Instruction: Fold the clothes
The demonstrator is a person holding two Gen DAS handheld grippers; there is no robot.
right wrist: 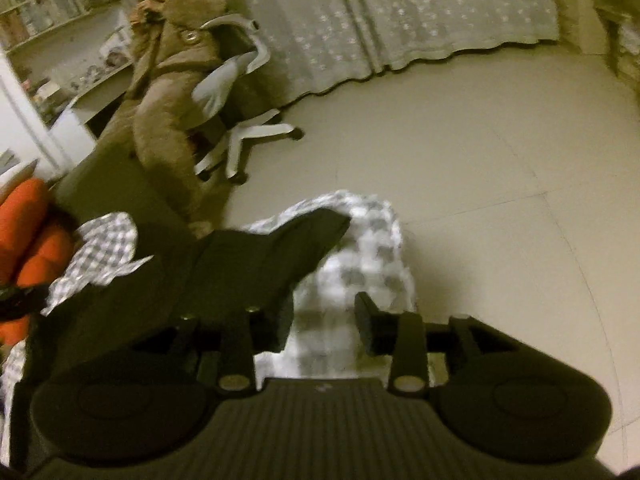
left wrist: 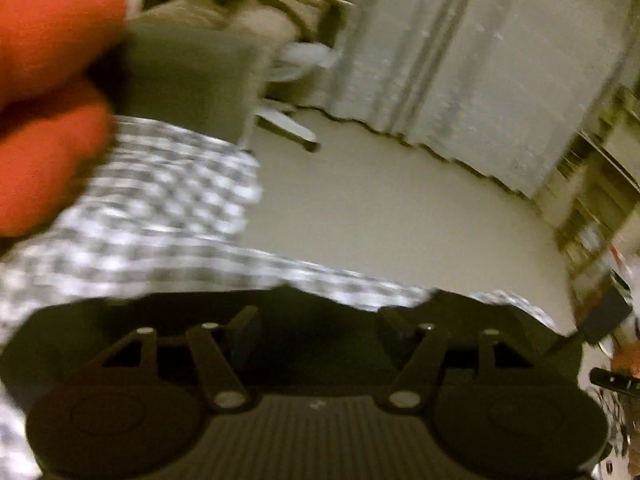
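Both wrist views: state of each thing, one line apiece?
Checked garment: bunched, lifted off the floor.
Right tongs: fingers apart, garment between them.
Left tongs: too blurred to tell; garment draped over the front.
Office chair: occupied by a seated person.

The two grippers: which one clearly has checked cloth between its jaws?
The right gripper: its jaws stand apart with the checked cloth showing in the gap. At the left gripper, the cloth lies beyond a dark, blurred gap.

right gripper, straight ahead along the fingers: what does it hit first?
Probably the checked cloth, bunched right ahead of the right gripper, whose jaws stand apart. Beyond it, only bare floor. Depth is unclear.
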